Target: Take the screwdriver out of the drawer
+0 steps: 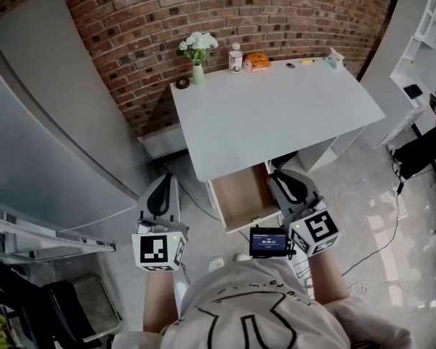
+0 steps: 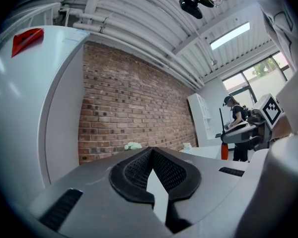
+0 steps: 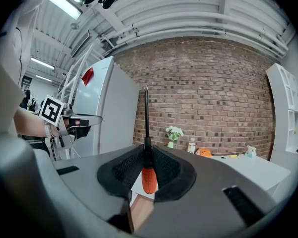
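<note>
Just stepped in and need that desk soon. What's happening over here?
A person holds a gripper in each hand in front of the white table. The right gripper is clamped on an orange-handled screwdriver, shaft pointing up, clear of the open drawer. The left gripper is shut and empty, off to the side.

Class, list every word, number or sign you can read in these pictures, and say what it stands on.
Nothing reads for certain.
Small screen: digits, too blurred.
Bottle label: too small.
Red sticker on fridge: no legible print.
Marker cubes: square patterns, no words.
</note>
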